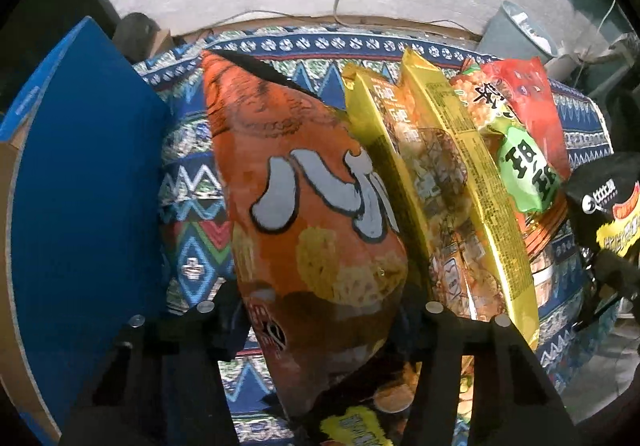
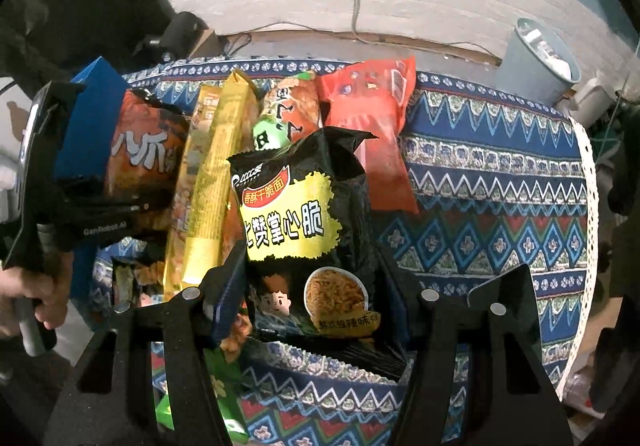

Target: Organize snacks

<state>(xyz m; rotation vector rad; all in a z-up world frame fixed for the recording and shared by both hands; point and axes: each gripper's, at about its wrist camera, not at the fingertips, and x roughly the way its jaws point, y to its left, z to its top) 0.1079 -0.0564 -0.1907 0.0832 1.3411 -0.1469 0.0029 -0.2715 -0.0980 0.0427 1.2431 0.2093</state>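
Surface (image 2: 500, 182): round, under a blue patterned cloth, carrying a row of snack packets stood or leaned side by side at its left half; right half bare cloth. Blue box (image 1: 80, 206): upright at the far left of the row, apart from the nearest packet with cloth showing between them. Orange packet (image 1: 304, 214): largest bag, long axis running from the near edge toward the wall, sealed top pointing away and slightly left, bottom end between the pads of the left claw (image 1: 316, 330), which presses on it from both sides. Risk, judged: the bag is puffed and slick, held low at one end, so it may pivot or slip and knock the neighbours flat. Yellow packets (image 1: 452, 206): two, on edge, leaning against the orange one, long axes parallel to it; they would likely topple if that support is pulled out. Red packet (image 2: 372, 134): lying behind, top toward the wall. Black noodle packet (image 2: 312, 246): upright in the right claw (image 2: 316, 306), gripped at its lower half, printed face to the camera, long axis vertical, torn-edge top up and tilted right. Risk, judged: both claws work close together, and the black packet could brush the row on its way in. Green-labelled packet (image 1: 528, 174): smallest, wedged between yellow and red, label sideways.
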